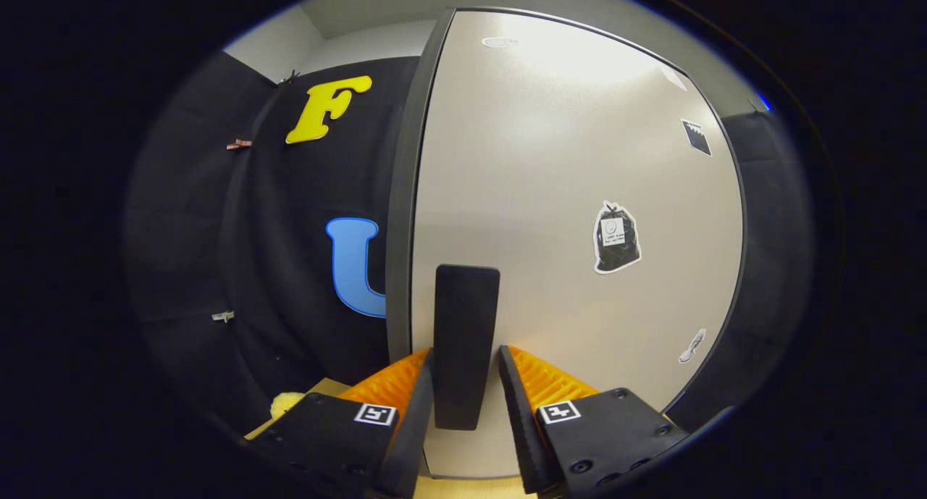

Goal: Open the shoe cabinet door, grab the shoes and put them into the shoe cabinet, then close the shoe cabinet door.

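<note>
Your claw (pixel 466 372) is clamped on the dark upright handle (pixel 466 340) of the shoe cabinet door (pixel 572 195), one finger pressing each side of it, with the handle's top standing up beyond the fingertips. The pale door fills the space ahead of you, its dark edge (pixel 402 209) just left of the handle, and a sticker of a black bag (pixel 616 237) sits on it to the right. Low beside your left finger, a bit of something yellow and fuzzy (pixel 286 403) shows against the light wooden surface (pixel 322 390); you cannot tell what it is.

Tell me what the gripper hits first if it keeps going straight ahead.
The gripper already has the dark door handle between its fingers; pushed on, it would likely meet the pale cabinet door right behind the handle.
</note>
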`<state>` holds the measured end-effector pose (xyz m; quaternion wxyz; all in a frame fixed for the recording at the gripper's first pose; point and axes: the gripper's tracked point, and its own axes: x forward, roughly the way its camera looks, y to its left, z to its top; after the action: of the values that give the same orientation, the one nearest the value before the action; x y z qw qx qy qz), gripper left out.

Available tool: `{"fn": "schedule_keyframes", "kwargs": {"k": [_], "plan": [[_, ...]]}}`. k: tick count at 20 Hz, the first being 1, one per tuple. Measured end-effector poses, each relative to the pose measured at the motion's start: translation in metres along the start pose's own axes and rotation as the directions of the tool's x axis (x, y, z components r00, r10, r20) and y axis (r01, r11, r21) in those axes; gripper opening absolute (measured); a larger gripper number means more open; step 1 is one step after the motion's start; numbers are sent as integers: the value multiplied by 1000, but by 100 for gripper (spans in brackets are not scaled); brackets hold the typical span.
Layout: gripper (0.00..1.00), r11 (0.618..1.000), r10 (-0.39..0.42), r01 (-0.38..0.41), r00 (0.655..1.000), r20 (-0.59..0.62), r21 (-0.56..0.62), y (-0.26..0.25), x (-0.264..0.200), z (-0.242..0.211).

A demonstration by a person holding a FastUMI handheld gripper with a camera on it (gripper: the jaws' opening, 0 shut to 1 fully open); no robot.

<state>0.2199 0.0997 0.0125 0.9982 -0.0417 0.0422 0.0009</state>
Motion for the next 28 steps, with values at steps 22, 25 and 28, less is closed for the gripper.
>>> {"fn": "schedule_keyframes", "kwargs": {"k": [22, 25, 28], "plan": [[13, 990, 125, -122, 991, -41, 76, -12, -88, 7], [13, 987, 141, -137, 989, -38, 78, -25, -110, 4], [13, 983, 170, -167, 985, -31, 75, -38, -131, 2]]}}
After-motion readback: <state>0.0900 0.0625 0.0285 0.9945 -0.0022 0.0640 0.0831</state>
